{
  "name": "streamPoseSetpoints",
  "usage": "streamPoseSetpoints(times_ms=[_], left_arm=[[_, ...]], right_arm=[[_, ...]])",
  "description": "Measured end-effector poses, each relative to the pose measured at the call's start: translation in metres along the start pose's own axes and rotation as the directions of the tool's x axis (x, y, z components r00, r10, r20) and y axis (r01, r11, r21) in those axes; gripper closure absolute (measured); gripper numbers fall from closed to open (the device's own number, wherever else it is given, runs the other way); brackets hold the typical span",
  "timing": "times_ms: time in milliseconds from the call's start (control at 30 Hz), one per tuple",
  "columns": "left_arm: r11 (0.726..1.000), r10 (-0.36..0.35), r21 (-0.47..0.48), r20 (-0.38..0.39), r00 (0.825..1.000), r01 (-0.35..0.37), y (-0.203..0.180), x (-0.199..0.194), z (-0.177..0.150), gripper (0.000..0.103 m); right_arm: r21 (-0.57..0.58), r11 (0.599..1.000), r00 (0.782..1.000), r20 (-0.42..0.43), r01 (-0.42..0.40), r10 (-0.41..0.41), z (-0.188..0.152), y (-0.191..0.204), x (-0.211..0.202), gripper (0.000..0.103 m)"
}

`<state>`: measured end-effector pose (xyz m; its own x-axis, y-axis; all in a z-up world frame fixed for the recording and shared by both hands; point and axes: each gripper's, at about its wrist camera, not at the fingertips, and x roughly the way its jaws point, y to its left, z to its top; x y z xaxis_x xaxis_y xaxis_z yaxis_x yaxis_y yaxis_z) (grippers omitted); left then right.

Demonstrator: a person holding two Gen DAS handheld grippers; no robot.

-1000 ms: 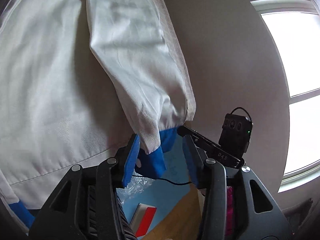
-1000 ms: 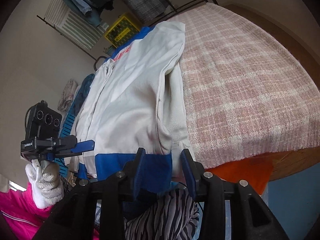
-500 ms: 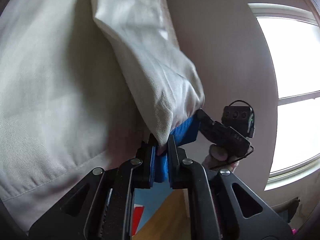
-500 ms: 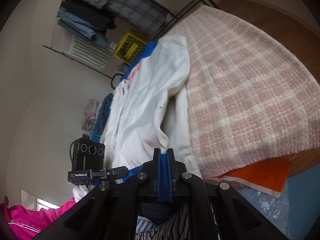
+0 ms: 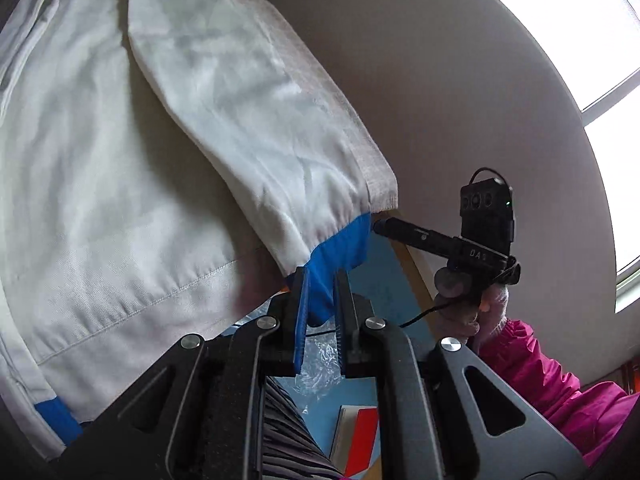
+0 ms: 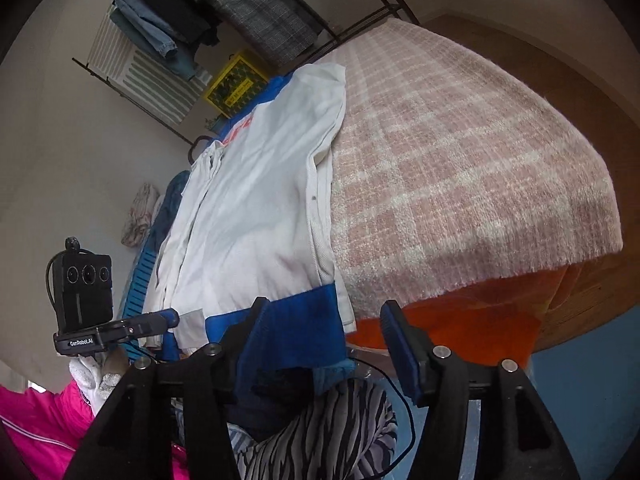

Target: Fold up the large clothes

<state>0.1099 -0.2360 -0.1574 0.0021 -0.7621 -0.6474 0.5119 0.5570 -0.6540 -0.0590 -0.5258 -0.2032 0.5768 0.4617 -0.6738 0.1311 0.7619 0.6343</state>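
A white jacket (image 5: 100,160) with blue trim lies spread on a pink plaid blanket (image 6: 460,160). My left gripper (image 5: 320,312) is shut on the blue cuff (image 5: 340,248) of its sleeve (image 5: 260,120), which is held up off the jacket's body. In the right wrist view the jacket (image 6: 260,200) runs away from me. My right gripper (image 6: 326,332) is opening, jaws wide apart. The blue hem (image 6: 296,312) lies between them against the left finger, and the pads do not press on it.
An orange cloth (image 6: 460,320) shows under the blanket's near edge. A rack of hung clothes (image 6: 240,0) and a yellow crate (image 6: 236,84) stand at the far end. Zebra-striped fabric (image 6: 320,432) lies below my fingers. A person's pink sleeve (image 5: 540,380) is at right.
The left gripper closed on the blue cuff and has pulled back with it, so more of the jacket shows. The right gripper shut at the hem, then opened wide again.
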Motion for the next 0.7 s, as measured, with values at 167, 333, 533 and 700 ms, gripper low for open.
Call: streamPoseSetpoints(times_ms=[167,333,533,700], left_arm=[[0.998,0.032,0.06,0.014,0.999,-0.033,-0.01,0.008,0.028,0.094],[0.995,0.093,0.04,-0.028,0.995,-0.092,0.018,0.036,0.03,0.094],[0.988,0.152,0.011,-0.063,0.986,-0.151,0.045,0.06,0.023,0.095],[0.988,0.151,0.029,-0.063,0.986,-0.15,0.045,0.059,0.019,0.095]], right_arm=[[0.118,0.99,0.996,0.056,-0.082,0.076,-0.015,-0.024,0.015,0.037],[0.118,0.986,0.992,0.062,-0.114,0.108,-0.012,-0.022,0.032,0.045],[-0.138,0.988,0.994,0.065,-0.075,0.084,-0.02,0.029,0.008,0.059],[-0.151,0.988,0.995,0.096,0.024,-0.009,-0.008,0.011,0.005,0.054]])
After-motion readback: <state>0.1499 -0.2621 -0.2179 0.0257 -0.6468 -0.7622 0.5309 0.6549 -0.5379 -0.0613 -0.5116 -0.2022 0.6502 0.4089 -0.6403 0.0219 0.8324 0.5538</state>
